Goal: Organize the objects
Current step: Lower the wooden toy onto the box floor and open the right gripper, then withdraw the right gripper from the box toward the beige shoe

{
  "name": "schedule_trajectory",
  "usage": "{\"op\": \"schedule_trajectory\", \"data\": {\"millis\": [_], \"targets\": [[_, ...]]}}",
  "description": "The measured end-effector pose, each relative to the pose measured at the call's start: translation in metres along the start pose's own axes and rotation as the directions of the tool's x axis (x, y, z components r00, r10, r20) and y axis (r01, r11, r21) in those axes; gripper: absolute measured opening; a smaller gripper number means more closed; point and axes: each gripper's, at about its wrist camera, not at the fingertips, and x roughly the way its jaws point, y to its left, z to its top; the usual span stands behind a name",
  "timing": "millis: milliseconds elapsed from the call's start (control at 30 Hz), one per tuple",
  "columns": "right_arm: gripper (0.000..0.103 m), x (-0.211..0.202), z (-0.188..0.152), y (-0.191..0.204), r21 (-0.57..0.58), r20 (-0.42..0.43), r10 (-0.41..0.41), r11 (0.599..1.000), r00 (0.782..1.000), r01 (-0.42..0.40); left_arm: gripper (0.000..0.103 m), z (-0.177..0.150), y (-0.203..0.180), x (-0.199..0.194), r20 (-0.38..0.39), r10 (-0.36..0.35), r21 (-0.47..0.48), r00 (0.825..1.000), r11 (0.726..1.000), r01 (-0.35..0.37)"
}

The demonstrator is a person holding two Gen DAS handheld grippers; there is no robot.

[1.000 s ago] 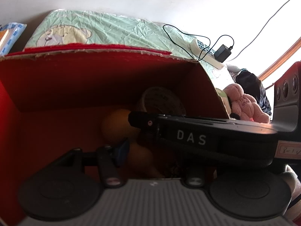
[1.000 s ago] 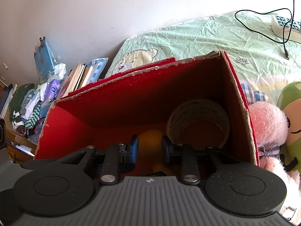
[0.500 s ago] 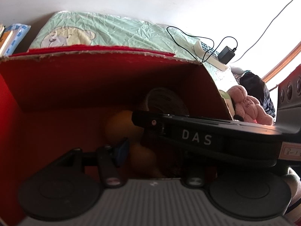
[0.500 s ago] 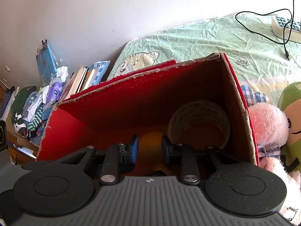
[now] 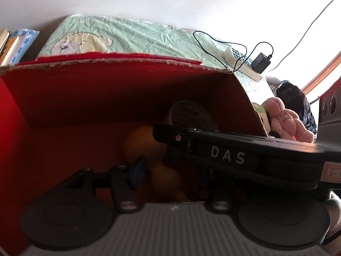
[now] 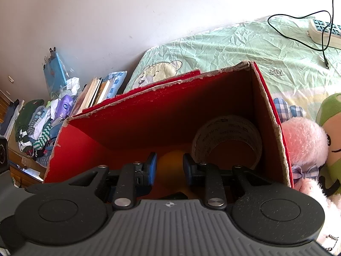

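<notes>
Both grippers point down into the red cardboard box (image 6: 170, 115), which stands on the bed (image 6: 245, 47). The right gripper (image 6: 169, 165) has its 2 fingers a moderate gap apart with nothing clamped; an orange-yellow toy (image 6: 169, 162), possibly a rubber duck, shows in the gap, lying on the box floor behind them, beside a roll of tape (image 6: 227, 135) that leans in the box's right far corner. In the left view the same toy (image 5: 142, 143) sits near the middle of the floor and the right tool's black body crosses in front. The left gripper (image 5: 170, 170) shows only 1 blue-padded finger clearly, so I cannot tell how far open it is; it appears to hold nothing. The step in hand looks like a release into the box, so it is done well by lifting each tool straight up, fingers kept apart, clear of the ragged near rim and the right wall. The 2 tools are crowded together here, so moving 1 at a time seems wise. Outside, just beside the box's right wall, lie a pink plush toy (image 6: 302, 140) and a green plush toy (image 6: 332, 115); a power strip (image 6: 319, 29) with its cable lies toward the bed's far edge, and books (image 6: 96, 89) and clothes are stacked off the bed's left edge.
</notes>
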Motion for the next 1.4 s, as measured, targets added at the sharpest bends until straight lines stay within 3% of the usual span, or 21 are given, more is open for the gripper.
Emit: {"op": "schedule_trajectory", "data": {"millis": [300,467,633,833,1000,1133,1367,1400], "targets": [[0.029,-0.001,0.0,0.0,0.001,0.005,0.003,1.0,1.0,-0.003,0.052,-0.001,0.001,-0.002,0.025,0.041,0.009,0.999,0.999,-0.041],[0.029,-0.003,0.0,0.001,0.005,0.026,0.012,1.0,1.0,-0.012,0.067,-0.002,0.003,-0.005,0.053,0.083,0.009,0.995,0.996,-0.084],[0.03,-0.008,-0.002,-0.003,0.012,0.069,0.048,0.999,0.996,-0.049,0.071,-0.002,-0.002,-0.013,0.083,0.115,0.018,0.99,0.993,-0.117],[0.035,-0.019,-0.006,0.001,-0.001,0.147,0.0,1.0,0.989,0.001,0.081,-0.007,-0.01,-0.033,0.14,0.162,0.053,0.977,0.984,-0.17],[0.035,-0.033,-0.014,0.001,0.01,0.194,0.019,1.0,0.981,-0.022,0.086,-0.012,-0.014,-0.044,0.153,0.19,0.057,0.97,0.978,-0.201],[0.046,-0.049,-0.023,0.0,0.024,0.244,0.019,0.999,0.97,-0.025,0.093,-0.017,-0.02,-0.052,0.172,0.21,0.073,0.962,0.972,-0.225],[0.053,-0.068,-0.031,-0.01,0.088,0.293,0.035,0.994,0.956,-0.063,0.099,-0.025,-0.034,-0.066,0.203,0.241,0.092,0.949,0.96,-0.264],[0.058,-0.071,-0.032,-0.011,0.092,0.297,0.042,0.993,0.954,-0.072,0.101,-0.026,-0.036,-0.067,0.207,0.25,0.096,0.946,0.957,-0.274]]}}
